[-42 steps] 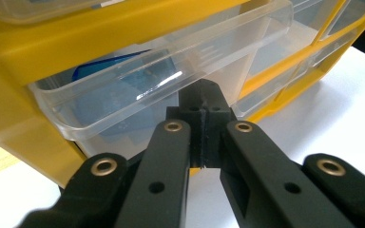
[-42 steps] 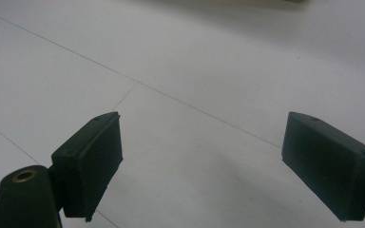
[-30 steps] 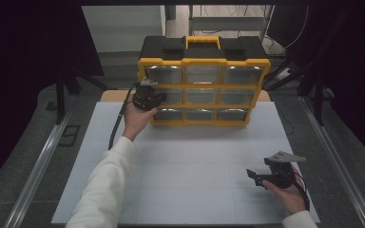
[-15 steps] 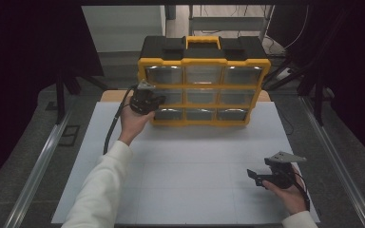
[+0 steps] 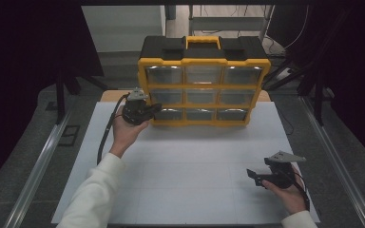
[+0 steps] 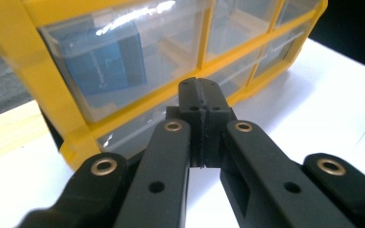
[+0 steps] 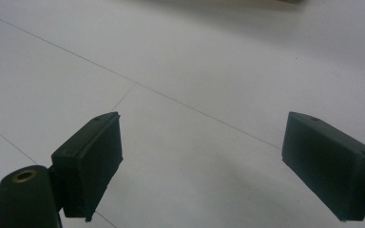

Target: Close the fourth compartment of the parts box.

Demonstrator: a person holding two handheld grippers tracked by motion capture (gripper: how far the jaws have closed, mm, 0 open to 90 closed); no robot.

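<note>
A yellow organizer (image 5: 203,90) with clear drawers stands upright at the white worktop's (image 5: 190,166) far edge, the left gripper (image 6: 202,102) pinched closed at its lower-left drawer, the right gripper (image 7: 199,166) gaping wide near the front right corner.

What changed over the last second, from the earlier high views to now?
Very little. The left tongs shifted slightly lower along the left edge of the yellow drawer organizer, and now sit shut at its bottom-left drawer. Nothing was gripped or released. The right tongs stayed open over the white table near its right front, and the organizer did not move.
</note>
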